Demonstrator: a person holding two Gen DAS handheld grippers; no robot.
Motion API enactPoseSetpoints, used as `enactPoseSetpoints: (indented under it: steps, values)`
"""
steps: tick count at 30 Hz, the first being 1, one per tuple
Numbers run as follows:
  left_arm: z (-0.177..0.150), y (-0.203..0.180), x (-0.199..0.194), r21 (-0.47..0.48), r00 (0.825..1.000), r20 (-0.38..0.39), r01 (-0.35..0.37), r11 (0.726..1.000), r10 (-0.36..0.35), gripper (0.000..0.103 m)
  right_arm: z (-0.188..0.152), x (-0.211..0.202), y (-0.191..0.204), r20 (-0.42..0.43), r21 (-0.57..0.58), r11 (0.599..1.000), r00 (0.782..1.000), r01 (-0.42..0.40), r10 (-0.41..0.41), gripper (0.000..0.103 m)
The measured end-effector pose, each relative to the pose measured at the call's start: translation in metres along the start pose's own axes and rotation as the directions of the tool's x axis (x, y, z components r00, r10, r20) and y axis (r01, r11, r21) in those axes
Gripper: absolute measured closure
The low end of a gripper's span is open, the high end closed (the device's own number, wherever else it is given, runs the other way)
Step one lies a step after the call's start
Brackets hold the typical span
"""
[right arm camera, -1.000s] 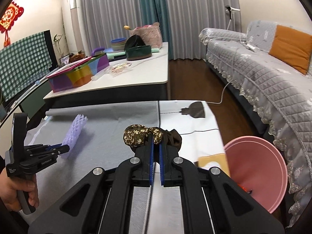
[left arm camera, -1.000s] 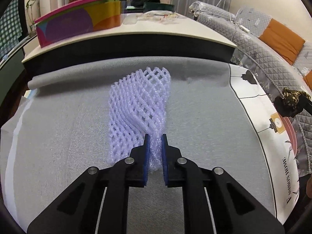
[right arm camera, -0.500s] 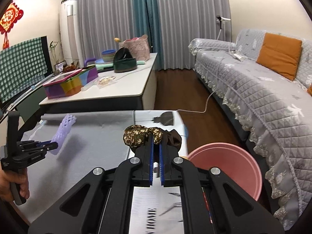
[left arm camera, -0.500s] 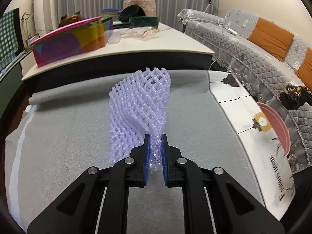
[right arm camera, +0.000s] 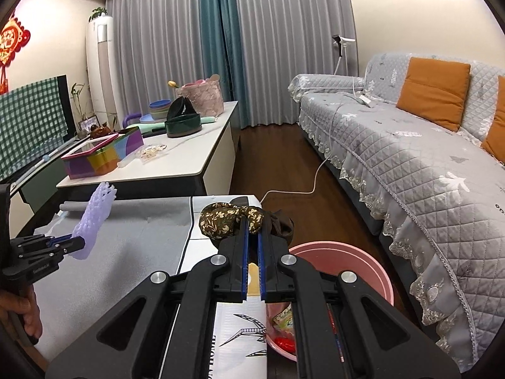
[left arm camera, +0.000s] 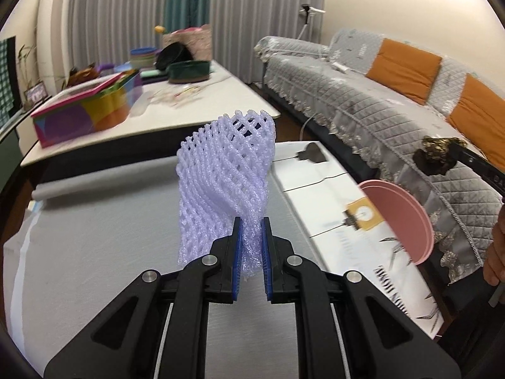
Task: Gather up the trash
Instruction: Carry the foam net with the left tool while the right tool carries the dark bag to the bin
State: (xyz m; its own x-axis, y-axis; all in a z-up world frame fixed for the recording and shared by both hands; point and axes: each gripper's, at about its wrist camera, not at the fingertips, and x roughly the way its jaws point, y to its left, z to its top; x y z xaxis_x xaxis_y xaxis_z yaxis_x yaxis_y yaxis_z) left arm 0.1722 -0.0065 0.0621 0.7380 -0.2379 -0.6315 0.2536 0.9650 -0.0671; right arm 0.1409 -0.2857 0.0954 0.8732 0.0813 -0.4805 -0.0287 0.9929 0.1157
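Observation:
My left gripper [left arm camera: 251, 224] is shut on a pale purple foam net sleeve [left arm camera: 225, 170] and holds it up above the grey mat [left arm camera: 94, 240]. The sleeve also shows in the right wrist view [right arm camera: 93, 218]. My right gripper [right arm camera: 251, 218] is shut on a brown floral cloth scrap [right arm camera: 227, 219], held high near the table's right edge, above and beside a pink basin [right arm camera: 347, 265]. In the left wrist view the scrap [left arm camera: 437, 154] hangs above the basin [left arm camera: 401, 214]. The basin holds some coloured scraps [right arm camera: 284, 331].
A low white table [right arm camera: 192, 154] stands behind with a colourful box [right arm camera: 104, 154], bowls and a basket. A grey quilted sofa [right arm camera: 410, 158] with orange cushions runs along the right. A white cable [right arm camera: 303, 186] lies on the wooden floor.
Both grippers have risen. The foam sleeve has left the mat and turned toward the basin. The cloth scrap has moved right, to above the pink basin.

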Motion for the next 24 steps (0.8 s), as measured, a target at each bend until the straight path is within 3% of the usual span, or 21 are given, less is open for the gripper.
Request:
enactPoseSetpoints:
  steps: [9,24]
  values:
    - [0.009,-0.052,0.007,0.041,0.998,-0.005,0.055,0.998,-0.055,0.092,-0.005,-0.008,-0.029,0.017,0.039,0.998,0.999,0.039,-0.04,0.098]
    - [0.025,-0.106,0.035,0.059,0.991,-0.025,0.131,0.99,-0.13,0.092,-0.019,0.002,-0.072,-0.002,0.077,0.991,0.994,0.111,-0.112,0.098]
